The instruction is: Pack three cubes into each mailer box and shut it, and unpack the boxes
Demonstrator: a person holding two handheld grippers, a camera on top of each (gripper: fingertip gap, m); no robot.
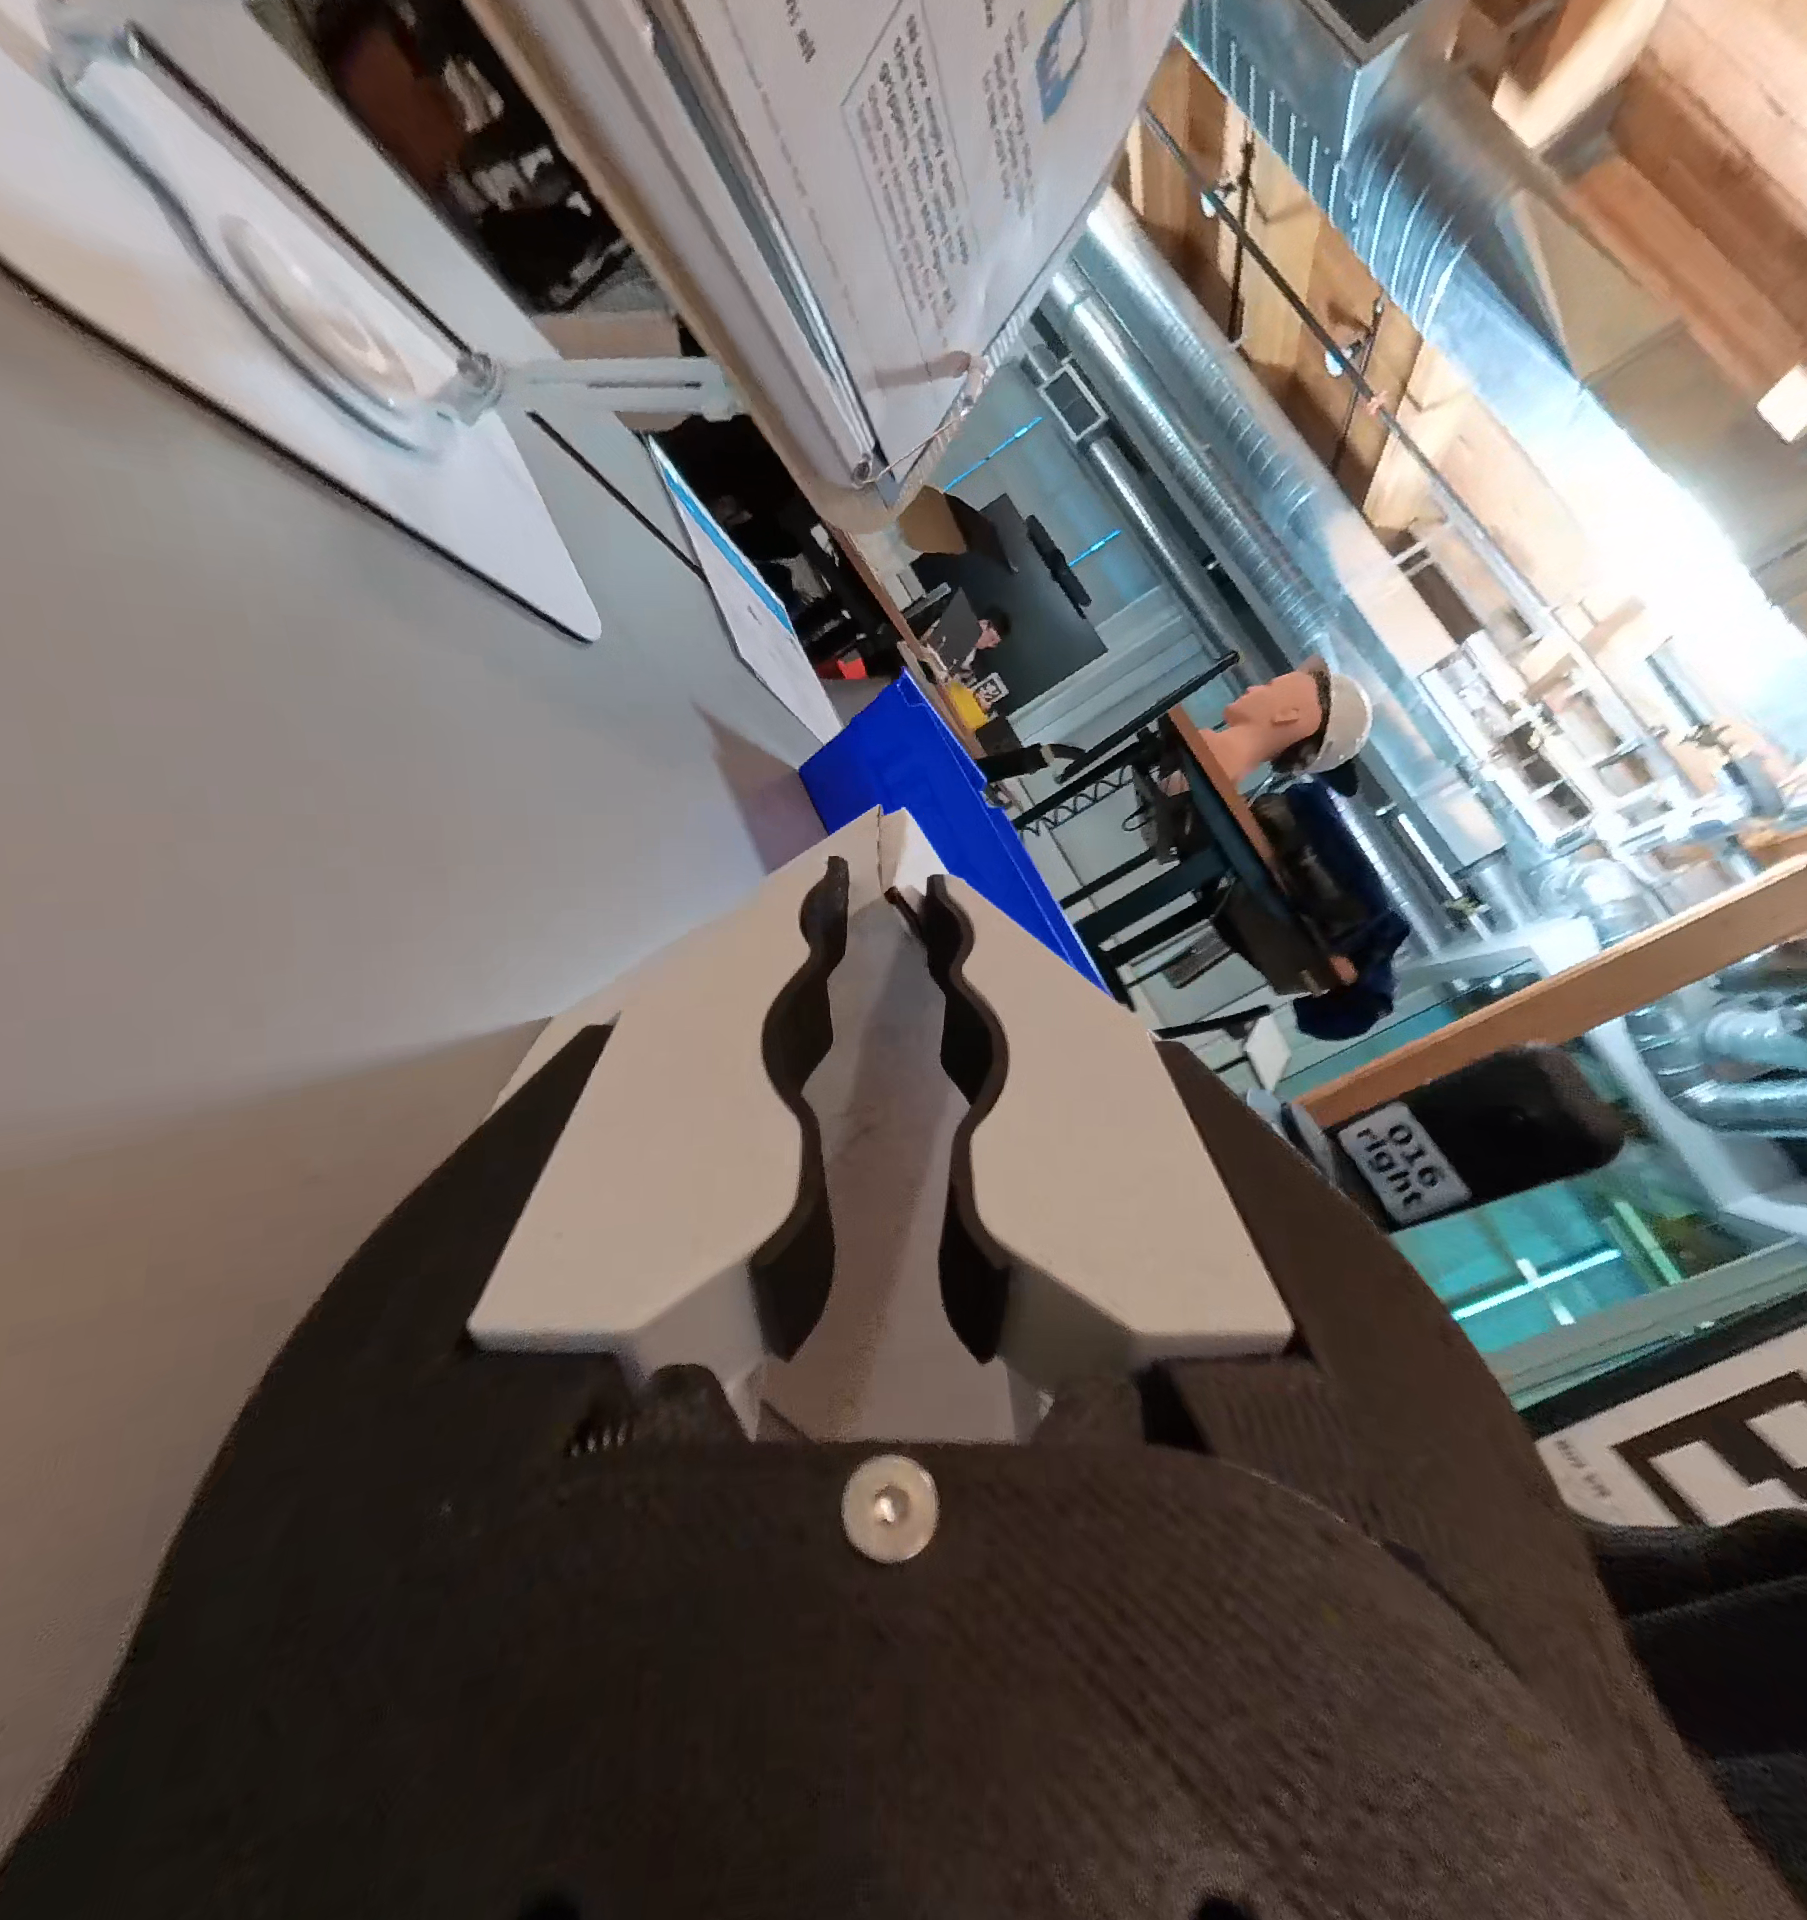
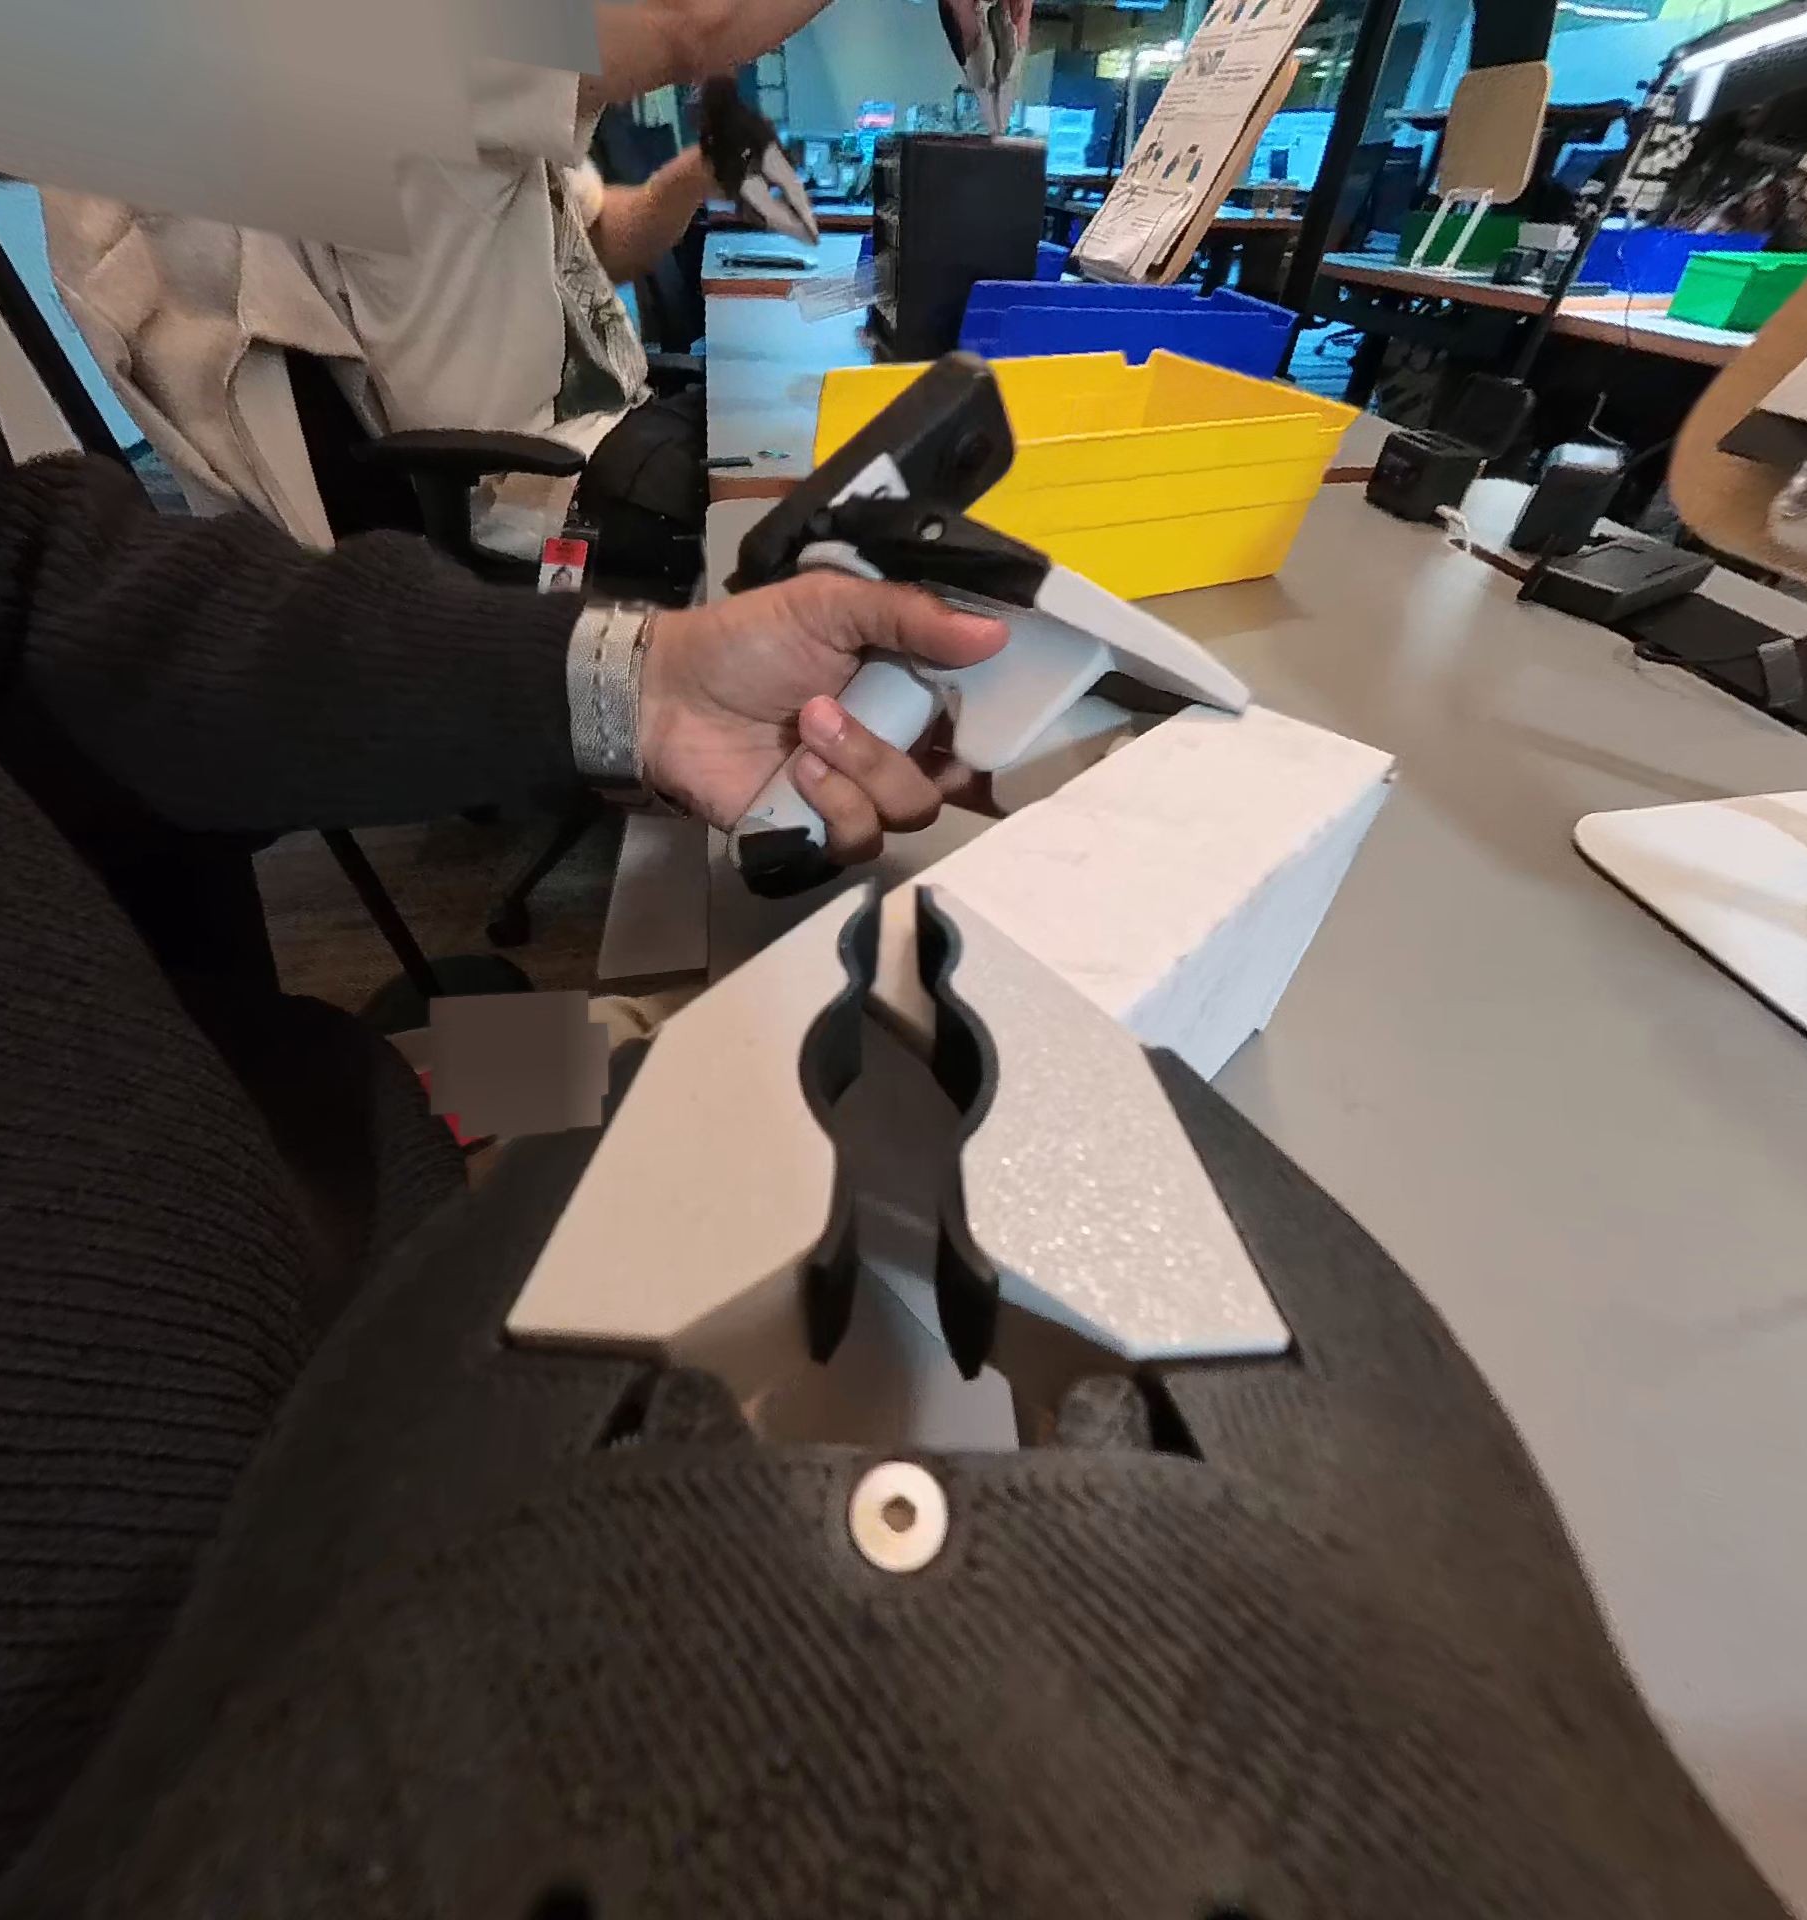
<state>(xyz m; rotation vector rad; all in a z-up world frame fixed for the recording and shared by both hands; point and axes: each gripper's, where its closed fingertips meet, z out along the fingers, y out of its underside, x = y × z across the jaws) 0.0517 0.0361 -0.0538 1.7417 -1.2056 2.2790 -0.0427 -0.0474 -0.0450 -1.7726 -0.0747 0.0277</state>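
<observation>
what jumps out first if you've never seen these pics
The white mailer box lies shut on the grey table, mid-frame in the right wrist view. The left claw, in a hand, touches its far top edge; the right claw meets its near corner. Behind sits a yellow bin.

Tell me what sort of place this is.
Probably a shared lab or workshop: long grey worktables with a yellow parts bin, exposed metal ducts overhead, and another person working nearby.

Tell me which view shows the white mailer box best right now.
The right wrist view: the white mailer box lies shut on the grey table, with both grippers at its ends. The left wrist view shows only a sliver of it past the left gripper.
</observation>
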